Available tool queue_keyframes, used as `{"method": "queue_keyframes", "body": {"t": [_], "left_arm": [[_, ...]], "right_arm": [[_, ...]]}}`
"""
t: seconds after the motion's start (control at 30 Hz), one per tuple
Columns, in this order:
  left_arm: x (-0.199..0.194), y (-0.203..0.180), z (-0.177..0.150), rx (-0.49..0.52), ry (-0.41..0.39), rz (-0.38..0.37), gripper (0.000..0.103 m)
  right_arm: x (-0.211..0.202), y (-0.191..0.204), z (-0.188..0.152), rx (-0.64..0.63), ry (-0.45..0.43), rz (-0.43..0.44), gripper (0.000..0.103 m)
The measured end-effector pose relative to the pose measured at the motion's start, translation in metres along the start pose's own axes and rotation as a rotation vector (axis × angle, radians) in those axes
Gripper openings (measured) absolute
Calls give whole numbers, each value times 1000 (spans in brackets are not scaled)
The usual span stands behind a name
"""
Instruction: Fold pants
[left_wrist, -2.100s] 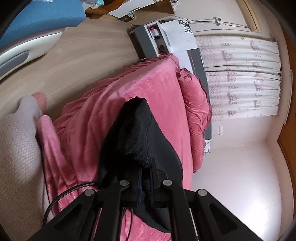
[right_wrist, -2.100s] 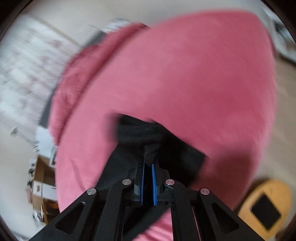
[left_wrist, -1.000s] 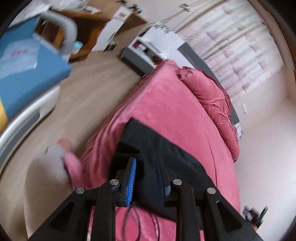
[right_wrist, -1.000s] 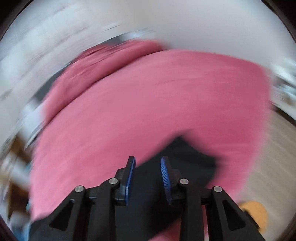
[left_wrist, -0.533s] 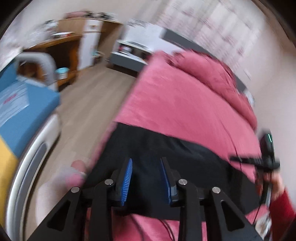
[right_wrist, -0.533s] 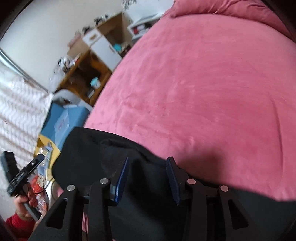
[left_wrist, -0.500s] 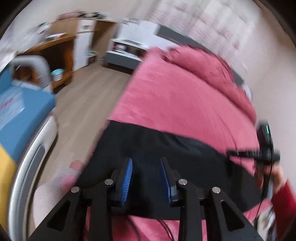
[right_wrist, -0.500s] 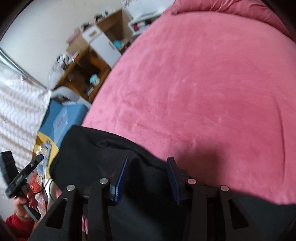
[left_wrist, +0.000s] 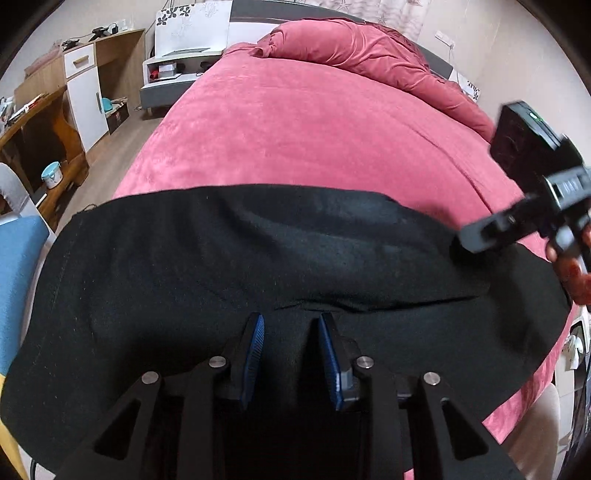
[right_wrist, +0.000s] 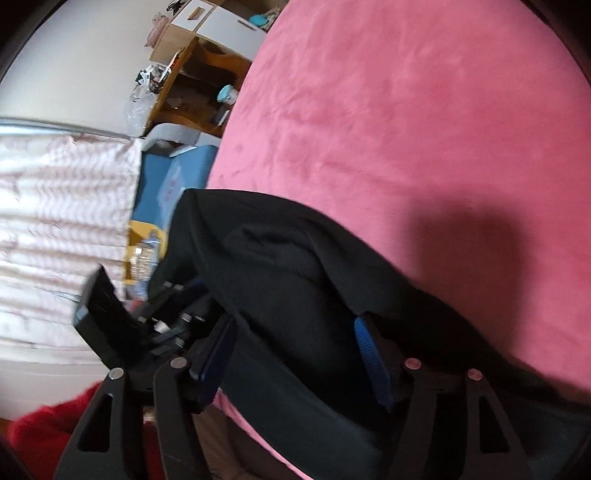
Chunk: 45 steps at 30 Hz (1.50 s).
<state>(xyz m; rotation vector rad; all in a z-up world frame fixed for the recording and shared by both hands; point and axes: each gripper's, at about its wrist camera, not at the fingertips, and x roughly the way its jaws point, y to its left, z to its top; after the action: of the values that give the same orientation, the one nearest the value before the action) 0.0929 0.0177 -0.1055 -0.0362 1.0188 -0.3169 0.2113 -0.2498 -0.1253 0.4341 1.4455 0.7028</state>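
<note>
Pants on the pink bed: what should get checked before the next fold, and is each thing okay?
1. Black pants lying on the pink bed cover: ok.
2. Pants smooth: not ok, a ridge crosses the middle.
3. Left gripper let go: ok, its fingers stand apart over the cloth.
4. Right gripper let go: cannot tell; its jaws are opening, cloth lies between them.
5. Bed ahead free for folding: ok.
6. Near edge of the pants: cannot tell, hidden by the grippers.
</note>
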Motion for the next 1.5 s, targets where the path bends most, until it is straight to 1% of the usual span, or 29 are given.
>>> {"method": "queue_keyframes", "body": {"t": [0.07,0.13,0.2,0.27,0.33,0.47,0.53,0.6,0.67,0.73,0.77,0.8,0.87,0.93,0.97,1.0,1.03,1.07,1.1,1.13,1.17,1.23,1.33,1.4,1.47,1.5], "left_arm": [[1,-2,-3,9,1,9,31],[1,-3,-2,17,-1,20,31],[-1,-5,-5,19,-2,28,31],[-1,-7,-6,15,-1,34,31],[-1,-7,-6,10,-1,38,31],[-1,-7,-5,11,2,43,31],[0,-8,-4,11,6,47,31],[1,-9,-4,17,8,54,31],[1,-12,-4,26,9,63,31],[1,-14,-5,34,9,69,31],[2,-13,-5,35,10,70,31],[2,-13,-5,37,11,72,31],[2,-12,-5,38,11,73,31],[2,-12,-5,36,10,71,31],[2,-12,-5,34,10,71,31],[2,-12,-6,35,7,74,31],[2,-13,-7,35,6,75,31],[2,-14,-7,37,5,78,32],[2,-15,-8,42,4,82,31],[2,-16,-8,48,4,85,32],[2,-16,-9,52,2,89,32],[2,-17,-9,57,2,91,32],[2,-14,-10,50,1,78,32],[3,-12,-10,43,3,71,32],[5,-11,-10,45,-1,70,32],[5,-11,-10,50,-5,72,32]], "right_arm": [[5,4,4,-8,5,-20,67],[-1,9,-1,-33,29,-19,66],[-4,11,-6,-57,55,-53,66],[-11,6,-12,-56,68,-84,66],[-14,0,-15,-46,71,-97,66],[-9,3,-18,-60,109,-95,66],[5,9,-14,-73,135,-68,66],[15,14,-10,-88,137,-46,66],[26,23,-1,-88,108,11,66],[36,26,7,-63,55,64,66],[42,26,11,-31,28,87,66],[48,23,14,6,14,96,69],[54,17,14,65,-15,105,70],[48,10,7,112,-82,157,69],[42,7,3,132,-120,183,63],[34,3,-1,149,-164,200,48],[25,-1,-5,169,-215,213,38],[14,-7,-10,199,-270,228,19],[6,-12,-12,221,-303,244,12],[-2,-15,-14,237,-342,271,11],[-8,-13,-15,225,-371,264,10],[-16,-2,-13,174,-425,200,10],[-21,2,-8,182,-513,169,9],[-15,-4,0,178,-513,94,9],[1,-9,5,182,-493,-3,9],[8,-15,8,204,-483,-39,9]]}}
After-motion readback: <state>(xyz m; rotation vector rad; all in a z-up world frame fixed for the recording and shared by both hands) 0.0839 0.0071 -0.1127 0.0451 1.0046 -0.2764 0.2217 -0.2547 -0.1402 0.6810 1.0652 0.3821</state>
